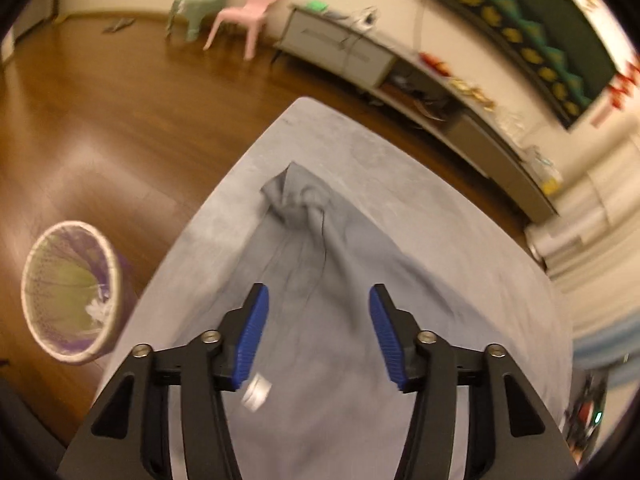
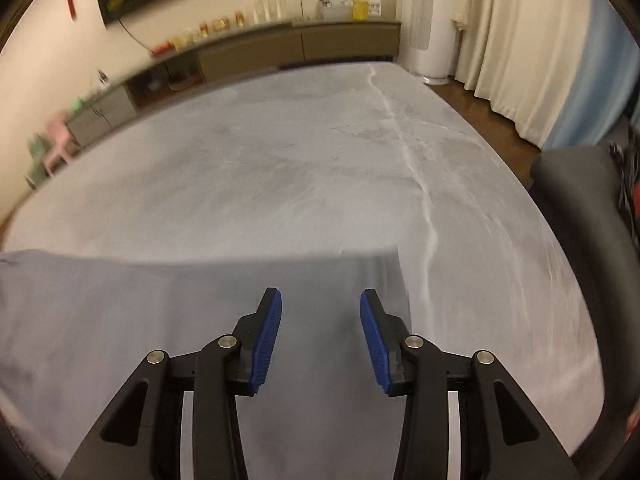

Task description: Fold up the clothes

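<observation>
The grey cloth garment point(image 1: 320, 264) lies bunched near the grey table's point(image 2: 280, 152) edge; both the left gripper point(image 1: 319, 300) and the right gripper point(image 2: 321, 304) are spread, empty.

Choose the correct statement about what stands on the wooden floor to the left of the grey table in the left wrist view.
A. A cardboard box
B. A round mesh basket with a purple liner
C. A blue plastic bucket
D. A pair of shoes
B: the round mesh basket, lined in purple with some white scrap inside, stands on the wooden floor just left of the table where the grey garment lies.
</observation>
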The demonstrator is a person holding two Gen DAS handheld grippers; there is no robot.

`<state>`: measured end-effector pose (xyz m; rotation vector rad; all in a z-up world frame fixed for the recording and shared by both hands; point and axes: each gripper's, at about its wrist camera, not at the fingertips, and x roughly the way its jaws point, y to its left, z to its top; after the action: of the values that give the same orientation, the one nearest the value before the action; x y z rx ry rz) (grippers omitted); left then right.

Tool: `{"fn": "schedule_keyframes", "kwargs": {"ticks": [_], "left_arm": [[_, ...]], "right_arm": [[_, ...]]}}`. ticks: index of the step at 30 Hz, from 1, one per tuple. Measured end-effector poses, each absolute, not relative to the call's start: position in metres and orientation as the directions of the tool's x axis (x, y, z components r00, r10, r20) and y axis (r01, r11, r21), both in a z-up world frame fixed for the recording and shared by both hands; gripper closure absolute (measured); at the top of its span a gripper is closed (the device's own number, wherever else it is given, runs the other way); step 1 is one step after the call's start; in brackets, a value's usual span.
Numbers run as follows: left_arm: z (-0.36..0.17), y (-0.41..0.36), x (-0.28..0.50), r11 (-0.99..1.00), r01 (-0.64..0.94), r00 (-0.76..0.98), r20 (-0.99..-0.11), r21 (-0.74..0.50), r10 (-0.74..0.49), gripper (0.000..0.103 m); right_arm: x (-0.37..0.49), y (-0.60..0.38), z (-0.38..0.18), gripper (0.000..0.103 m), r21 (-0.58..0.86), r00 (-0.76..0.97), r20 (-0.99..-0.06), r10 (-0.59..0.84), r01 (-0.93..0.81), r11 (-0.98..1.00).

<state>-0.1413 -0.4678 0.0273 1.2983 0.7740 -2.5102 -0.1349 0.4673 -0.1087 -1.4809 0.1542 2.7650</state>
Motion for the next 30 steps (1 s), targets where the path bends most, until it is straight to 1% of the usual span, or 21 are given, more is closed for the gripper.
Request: {"fn": "schedule_keyframes", "kwargs": {"ticks": [3,5,7,9,10,12,13,15,17,18,19,21,24,25,26,27,28,29,30], "left_arm": [[0.026,-0.453,-0.078,-0.862,0.375,-0.590,-0.805,-0.340,0.061,0.044],[0.010,-0.446,-0.051,-0.859,0.385,-0.566,-0.821,-0.338,0.070,0.044],[-0.016,-0.447,-0.042,-0.836,0.423,-0.534,-0.841,-0.350,0.082,0.044],[-0.047,-0.448,-0.043,-0.824,0.473,-0.486,-0.872,-0.311,0.050,0.044],[-0.060,-0.450,-0.044,-0.822,0.523,-0.440,-0.897,-0.227,-0.032,0.044],[-0.081,-0.461,-0.038,-0.773,0.593,-0.407,-0.912,-0.225,-0.046,0.044],[-0.078,-0.460,-0.033,-0.765,0.590,-0.431,-0.902,-0.256,-0.030,0.044],[-0.070,-0.458,-0.022,-0.748,0.583,-0.478,-0.878,-0.317,-0.001,0.045],[-0.063,-0.454,-0.014,-0.742,0.550,-0.525,-0.850,-0.383,0.050,0.044],[-0.059,-0.450,-0.011,-0.744,0.521,-0.546,-0.833,-0.418,0.086,0.044],[-0.056,-0.447,-0.011,-0.749,0.497,-0.555,-0.824,-0.439,0.114,0.044],[-0.056,-0.439,-0.017,-0.768,0.464,-0.550,-0.823,-0.441,0.141,0.044],[-0.062,-0.429,-0.028,-0.774,0.466,-0.535,-0.833,-0.429,0.139,0.046],[-0.066,-0.428,-0.030,-0.770,0.472,-0.536,-0.833,-0.428,0.135,0.059],[-0.073,-0.428,-0.032,-0.767,0.487,-0.529,-0.840,-0.418,0.122,0.070],[-0.079,-0.429,-0.035,-0.771,0.502,-0.507,-0.856,-0.391,0.104,0.086],[-0.083,-0.431,-0.036,-0.773,0.511,-0.499,-0.862,-0.376,0.089,0.091],[-0.088,-0.433,-0.036,-0.771,0.519,-0.494,-0.866,-0.369,0.083,0.093],[-0.089,-0.434,-0.034,-0.767,0.519,-0.500,-0.862,-0.377,0.086,0.094]], "right_arm": [[-0.084,0.460,-0.107,0.059,0.128,-0.553,-0.827,-0.105,-0.003,-0.992],[-0.059,0.452,-0.118,0.059,0.128,-0.526,-0.841,-0.124,0.030,-0.991],[-0.045,0.446,-0.131,0.059,0.120,-0.497,-0.858,-0.127,0.045,-0.992],[-0.043,0.446,-0.140,0.059,0.129,-0.474,-0.871,-0.130,0.034,-0.991],[-0.043,0.448,-0.144,0.059,0.124,-0.472,-0.873,-0.119,0.020,-0.992],[-0.044,0.452,-0.149,0.059,0.107,-0.467,-0.880,-0.089,-0.012,-0.994],[-0.042,0.457,-0.147,0.059,0.097,-0.461,-0.885,-0.065,-0.046,-0.994],[-0.030,0.469,-0.135,0.058,0.151,-0.495,-0.865,-0.089,-0.086,-0.985],[-0.018,0.481,-0.124,0.050,0.210,-0.532,-0.839,-0.116,-0.120,-0.970],[-0.013,0.485,-0.122,0.039,0.224,-0.542,-0.832,-0.117,-0.135,-0.965],[-0.008,0.489,-0.121,0.034,0.236,-0.550,-0.827,-0.117,-0.150,-0.960],[-0.002,0.496,-0.128,0.033,0.254,-0.542,-0.833,-0.114,-0.190,-0.948],[0.002,0.500,-0.141,0.033,0.295,-0.518,-0.844,-0.136,-0.238,-0.925],[0.001,0.502,-0.146,0.033,0.307,-0.520,-0.842,-0.146,-0.240,-0.921],[-0.001,0.501,-0.149,0.037,0.319,-0.519,-0.840,-0.160,-0.233,-0.919],[-0.002,0.499,-0.151,0.057,0.331,-0.518,-0.837,-0.175,-0.225,-0.916],[-0.006,0.498,-0.152,0.083,0.324,-0.517,-0.839,-0.170,-0.223,-0.920],[-0.009,0.498,-0.153,0.084,0.313,-0.517,-0.841,-0.161,-0.221,-0.924],[-0.013,0.498,-0.154,0.089,0.302,-0.516,-0.843,-0.152,-0.219,-0.928]]}}
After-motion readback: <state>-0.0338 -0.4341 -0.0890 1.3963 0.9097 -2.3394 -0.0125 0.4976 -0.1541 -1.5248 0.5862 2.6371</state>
